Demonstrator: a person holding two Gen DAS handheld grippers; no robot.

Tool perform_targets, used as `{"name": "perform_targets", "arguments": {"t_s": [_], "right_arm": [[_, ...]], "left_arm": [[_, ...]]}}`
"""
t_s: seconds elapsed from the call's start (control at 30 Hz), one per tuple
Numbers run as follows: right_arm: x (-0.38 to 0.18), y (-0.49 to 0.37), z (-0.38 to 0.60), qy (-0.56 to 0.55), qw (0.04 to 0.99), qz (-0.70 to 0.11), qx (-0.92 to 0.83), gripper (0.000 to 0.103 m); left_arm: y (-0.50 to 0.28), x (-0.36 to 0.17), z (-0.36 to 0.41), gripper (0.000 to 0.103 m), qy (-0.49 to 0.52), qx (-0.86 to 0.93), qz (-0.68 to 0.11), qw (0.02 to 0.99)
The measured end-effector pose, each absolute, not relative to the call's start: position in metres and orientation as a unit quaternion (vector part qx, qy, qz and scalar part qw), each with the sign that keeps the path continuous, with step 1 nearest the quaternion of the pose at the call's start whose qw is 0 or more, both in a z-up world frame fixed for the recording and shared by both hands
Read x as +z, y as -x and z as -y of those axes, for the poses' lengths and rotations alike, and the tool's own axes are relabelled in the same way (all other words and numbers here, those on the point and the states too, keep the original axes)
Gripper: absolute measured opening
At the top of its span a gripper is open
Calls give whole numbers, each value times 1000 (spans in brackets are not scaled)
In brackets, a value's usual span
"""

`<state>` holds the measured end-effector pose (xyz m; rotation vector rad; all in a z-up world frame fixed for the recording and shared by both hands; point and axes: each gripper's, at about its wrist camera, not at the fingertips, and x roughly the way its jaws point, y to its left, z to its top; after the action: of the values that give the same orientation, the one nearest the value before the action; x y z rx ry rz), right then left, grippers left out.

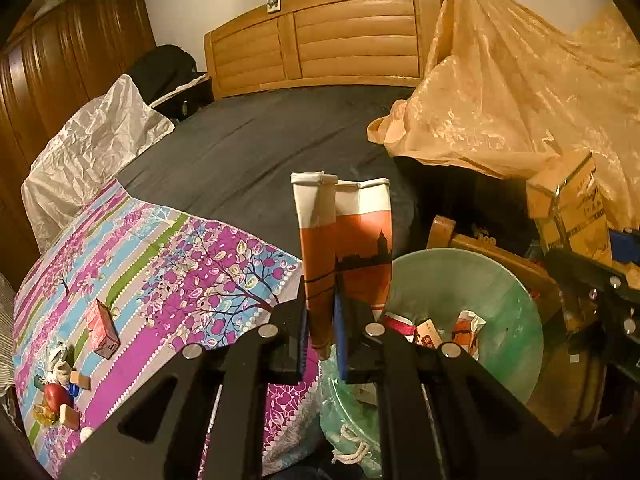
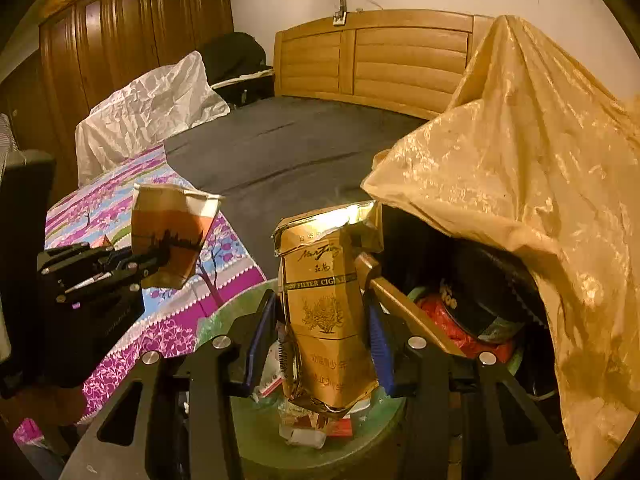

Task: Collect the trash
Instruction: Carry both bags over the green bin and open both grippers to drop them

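Orange and white, a flattened paper cup [image 1: 344, 240] stands upright in the left gripper [image 1: 321, 332], whose jaws are closed tight on its lower end, at the near rim of the green-lined trash bin [image 1: 480, 280]. The right gripper [image 2: 326, 344] clamps a crumpled gold cigarette pack [image 2: 324, 312] between its blue pads [image 2: 380, 340], directly above the bin [image 2: 248, 304] and the wrappers already inside. Left of the bin, a floral cloth [image 1: 172, 264] on the bed [image 1: 260, 140] carries a small red carton [image 1: 104, 330] and a cluster of small scraps [image 1: 60, 392]. To the right hangs a gold satin cover [image 1: 520, 92].
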<state>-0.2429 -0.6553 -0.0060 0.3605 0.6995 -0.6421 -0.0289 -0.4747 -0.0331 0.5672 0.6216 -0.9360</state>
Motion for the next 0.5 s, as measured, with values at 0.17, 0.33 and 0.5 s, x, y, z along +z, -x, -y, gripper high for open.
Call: {"name": "perform_targets", "arguments": {"t_s": [0.17, 0.33, 0.5], "right_arm": [[-16, 244, 655, -180, 870, -342, -306, 45], [-19, 244, 652, -182, 869, -345, -305, 45], [-20, 244, 651, -183, 869, -345, -304, 45]], "left_arm": [[31, -38, 476, 9, -271, -437, -295, 805], [32, -39, 477, 9, -271, -436, -295, 806], [32, -39, 477, 9, -271, -436, -295, 806]]}}
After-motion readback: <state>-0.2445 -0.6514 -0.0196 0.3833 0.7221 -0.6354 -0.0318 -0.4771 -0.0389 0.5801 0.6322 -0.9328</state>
